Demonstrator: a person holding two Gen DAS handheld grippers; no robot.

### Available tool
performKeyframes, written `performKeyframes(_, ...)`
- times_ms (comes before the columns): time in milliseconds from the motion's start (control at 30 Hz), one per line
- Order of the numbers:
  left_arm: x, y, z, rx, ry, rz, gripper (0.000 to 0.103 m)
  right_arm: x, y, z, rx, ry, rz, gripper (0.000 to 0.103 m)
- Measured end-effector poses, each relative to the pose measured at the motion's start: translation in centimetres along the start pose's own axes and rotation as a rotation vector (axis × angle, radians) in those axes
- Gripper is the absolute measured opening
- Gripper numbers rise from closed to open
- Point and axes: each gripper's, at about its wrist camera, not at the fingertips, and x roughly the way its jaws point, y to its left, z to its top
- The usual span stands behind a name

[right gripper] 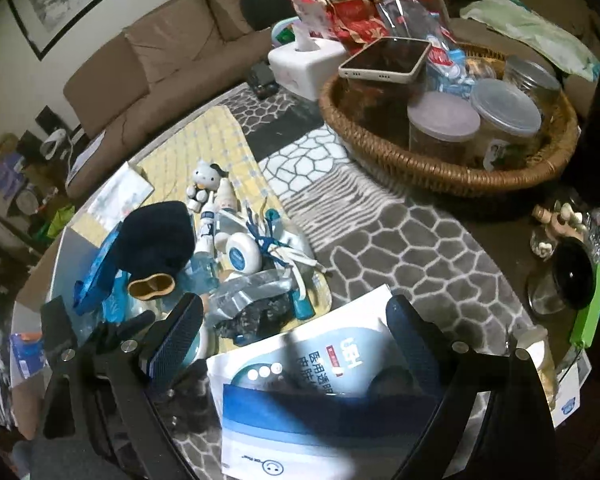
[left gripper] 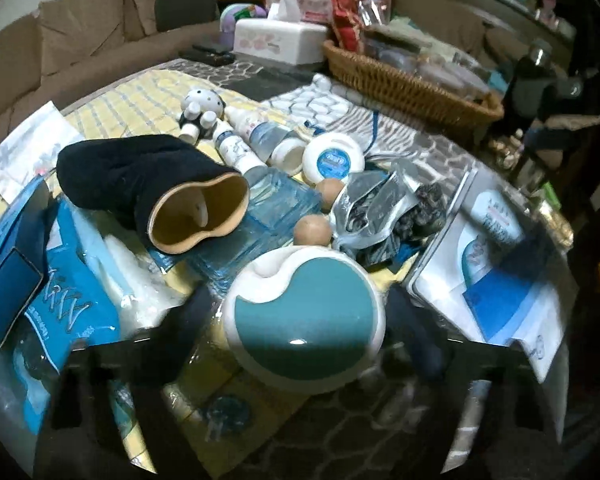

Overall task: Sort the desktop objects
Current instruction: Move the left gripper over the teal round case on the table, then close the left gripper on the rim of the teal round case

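Note:
A pile of small objects lies on the table. My left gripper (left gripper: 304, 312) is shut on a round white and teal container (left gripper: 304, 320), its fingers pressed to both sides. Behind it lie a black pouch with a tan opening (left gripper: 148, 184), a clear blue box (left gripper: 260, 216), a white floss case (left gripper: 332, 158), small bottles (left gripper: 240, 140), a cat figurine (left gripper: 202, 108) and a silver foil bag (left gripper: 372, 208). My right gripper (right gripper: 296, 344) is open above a white and blue packet (right gripper: 324, 384), which lies between its fingers. The packet also shows in the left wrist view (left gripper: 496, 280).
A wicker basket (right gripper: 380, 152) with jars and a phone (right gripper: 384, 60) stands at the back right. A white tissue box (left gripper: 280, 40) sits behind the pile. Blue plastic packs (left gripper: 60, 280) lie at the left. A black dish (right gripper: 572, 276) and green item (right gripper: 588, 312) are at the right.

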Motion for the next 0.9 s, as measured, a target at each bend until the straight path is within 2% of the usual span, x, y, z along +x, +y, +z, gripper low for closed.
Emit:
performKeyframes(100, -0.3, 0.0, -0.2, -0.010, -0.001, -0.002, 0.077, 0.4, 0.5, 0.0, -0.008, 0.004, 0.021, 0.095)
performKeyframes(133, -0.5, 0.2, -0.3, -0.020, -0.010, -0.002, 0.069, 0.5, 0.7, 0.0, -0.012, 0.005, 0.029, 0.094)
performKeyframes(167, -1.2, 0.7, -0.4, -0.051, -0.030, -0.006, 0.054, 0.6, 1.0, 0.0, -0.017, 0.005, 0.037, 0.094)
performKeyframes(233, -1.9, 2.0, -0.4, -0.119, -0.032, -0.034, 0.040, 0.9, 1.6, 0.0, -0.024, 0.007, 0.055, 0.093)
performKeyframes(267, -2.0, 2.5, -0.5, -0.140, -0.025, -0.056, 0.039, 1.2, 1.9, 0.0, -0.028, 0.008, 0.068, 0.092)
performKeyframes(333, -2.2, 3.1, -1.1, -0.146, -0.024, -0.052, 0.041, 2.0, 2.7, 0.0, -0.045, 0.022, 0.089, 0.088)
performKeyframes(400, -2.5, 3.1, -1.4, -0.135, -0.033, -0.037, 0.049, 2.7, 3.4, 0.1, -0.064, 0.033, 0.077, 0.088)
performKeyframes(433, -2.5, 3.0, -1.6, -0.131, -0.037, -0.044, 0.059, 3.1, 3.7, 0.1, -0.069, 0.039, 0.070, 0.087)
performKeyframes(467, -2.6, 2.6, -1.6, -0.117, -0.045, -0.056, 0.073, 3.4, 4.0, 0.1, -0.072, 0.047, 0.067, 0.087)
performKeyframes(533, -2.5, 1.6, -1.7, -0.076, -0.059, -0.062, 0.086, 3.7, 4.2, 0.1, -0.068, 0.051, 0.066, 0.087)
performKeyframes(733, 0.4, -1.8, -1.9, 0.147, 0.008, 0.054, 0.086, 3.6, 4.4, 0.2, -0.062, 0.045, 0.078, 0.087)
performKeyframes(900, 1.2, -1.4, -1.2, 0.106, 0.025, 0.036, 0.081, 3.8, 4.1, 0.2, -0.053, 0.052, 0.074, 0.087)
